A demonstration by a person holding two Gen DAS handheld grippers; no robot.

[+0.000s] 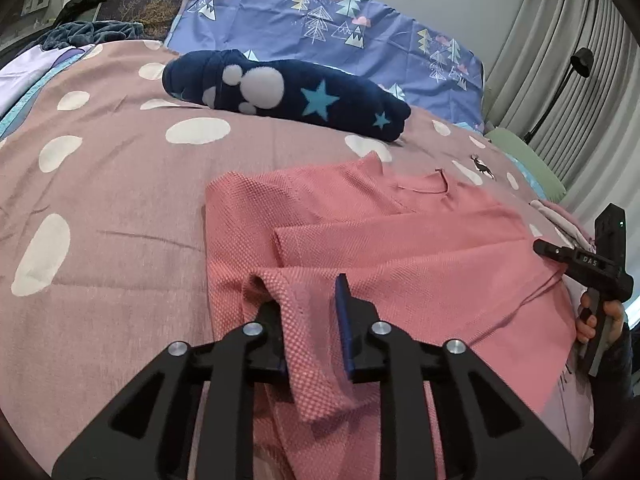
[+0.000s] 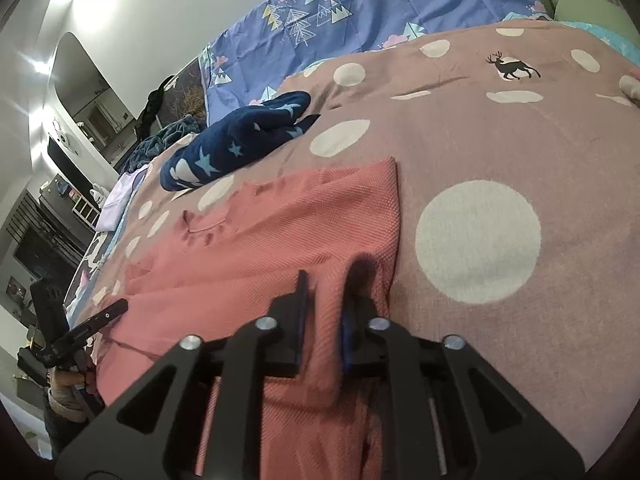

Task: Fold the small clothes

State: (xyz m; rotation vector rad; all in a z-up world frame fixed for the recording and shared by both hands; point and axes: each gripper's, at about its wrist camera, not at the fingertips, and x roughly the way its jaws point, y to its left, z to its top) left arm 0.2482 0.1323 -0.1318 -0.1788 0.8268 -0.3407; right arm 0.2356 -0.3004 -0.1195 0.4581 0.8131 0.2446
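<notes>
while my left gripper (image 1: 310, 320) pinches a raised fold at the near hem of the pink shirt (image 1: 400, 248) and my right gripper (image 2: 326, 312) is pressed together on the hem at the other side, the shirt lies flat on the dotted bedspread (image 1: 120, 200) with both sides already turned in. it looks light, soft and limp, so i judge it will sag between my two holds, and the hem corners are the best places to grip. beyond it rests a navy star garment (image 1: 288, 92), then the blue tree-print bedding (image 1: 320, 12).
</notes>
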